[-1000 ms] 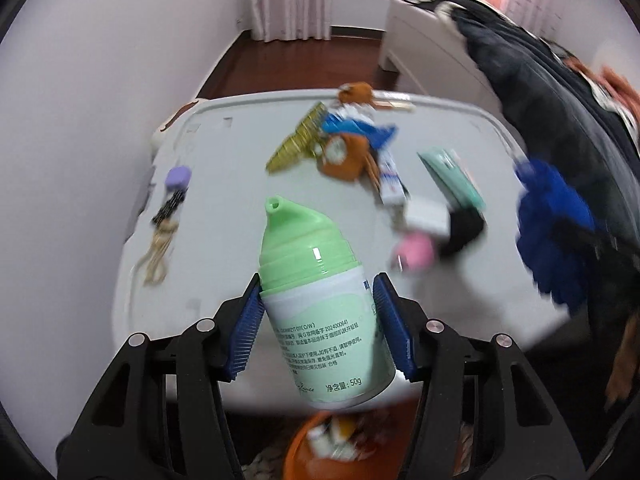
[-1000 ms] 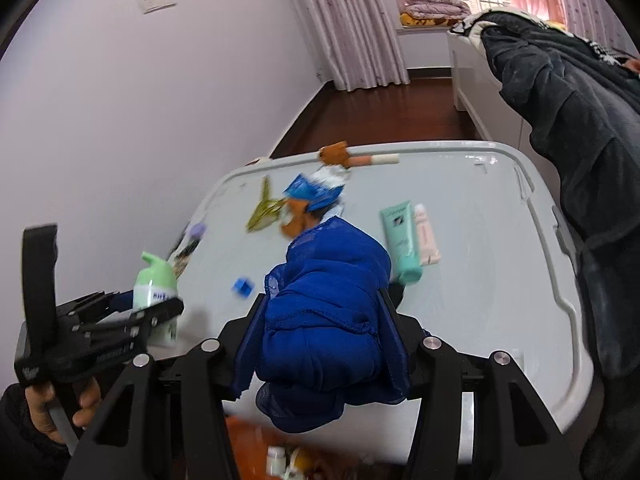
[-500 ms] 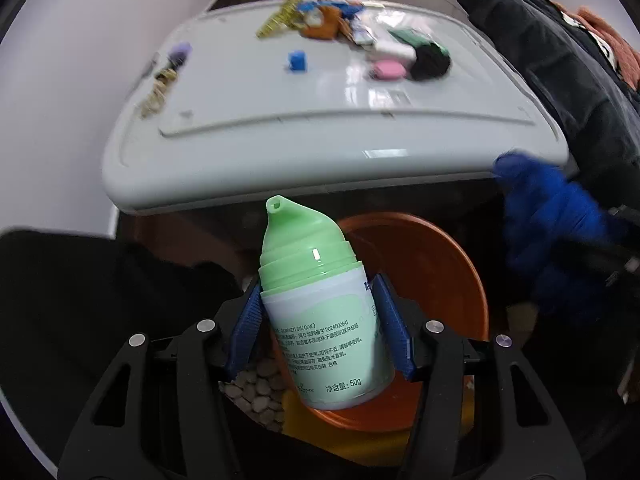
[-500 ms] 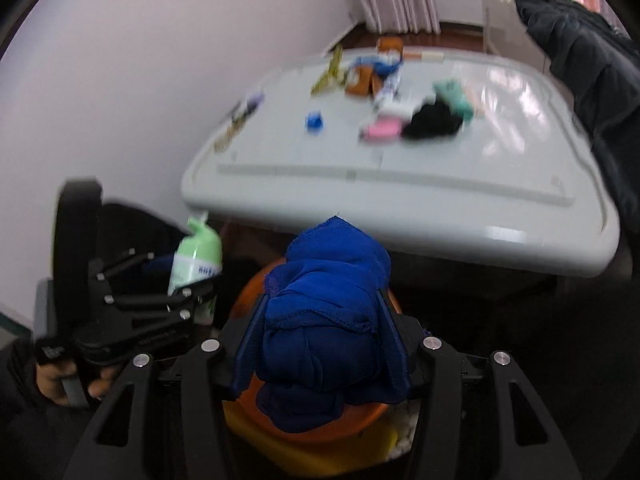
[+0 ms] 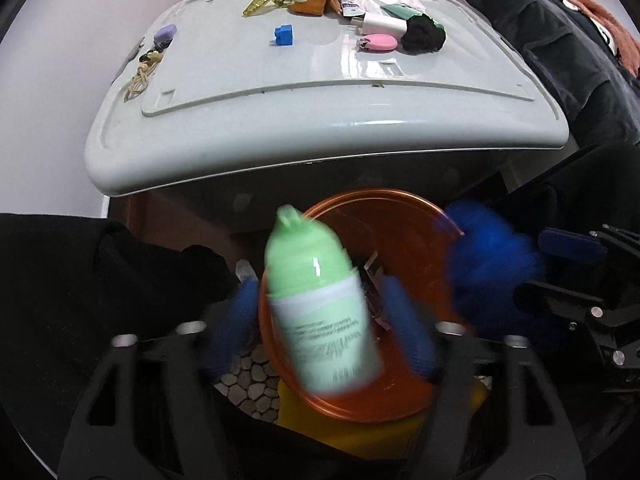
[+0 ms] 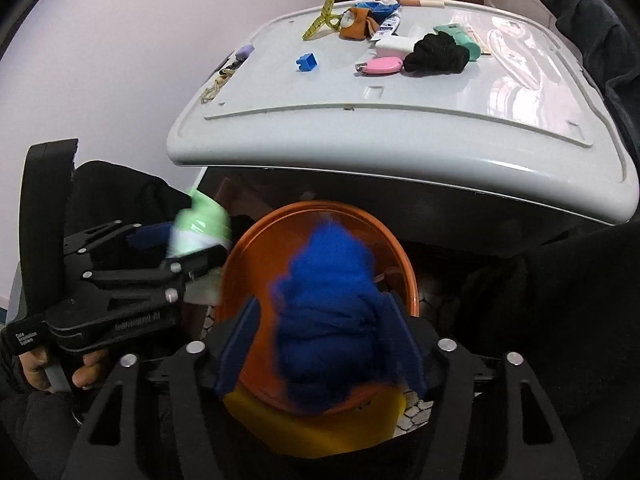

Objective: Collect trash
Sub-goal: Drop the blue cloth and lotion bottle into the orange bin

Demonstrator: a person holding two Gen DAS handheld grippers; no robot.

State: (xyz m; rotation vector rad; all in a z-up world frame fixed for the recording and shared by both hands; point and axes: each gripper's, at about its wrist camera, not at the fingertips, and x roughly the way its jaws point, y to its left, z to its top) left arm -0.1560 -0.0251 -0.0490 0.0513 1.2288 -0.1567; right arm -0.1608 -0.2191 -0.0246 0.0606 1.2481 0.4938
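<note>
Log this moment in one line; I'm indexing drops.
phase: release | left gripper: jaws just opened, green bottle loose | right gripper: opening, blue cloth between | target: orange bin

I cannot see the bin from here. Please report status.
Left gripper and right gripper jaws just opened. Green-capped white bottle and blue crumpled cloth dropping loose over round orange bin. Nothing in the way.
</note>
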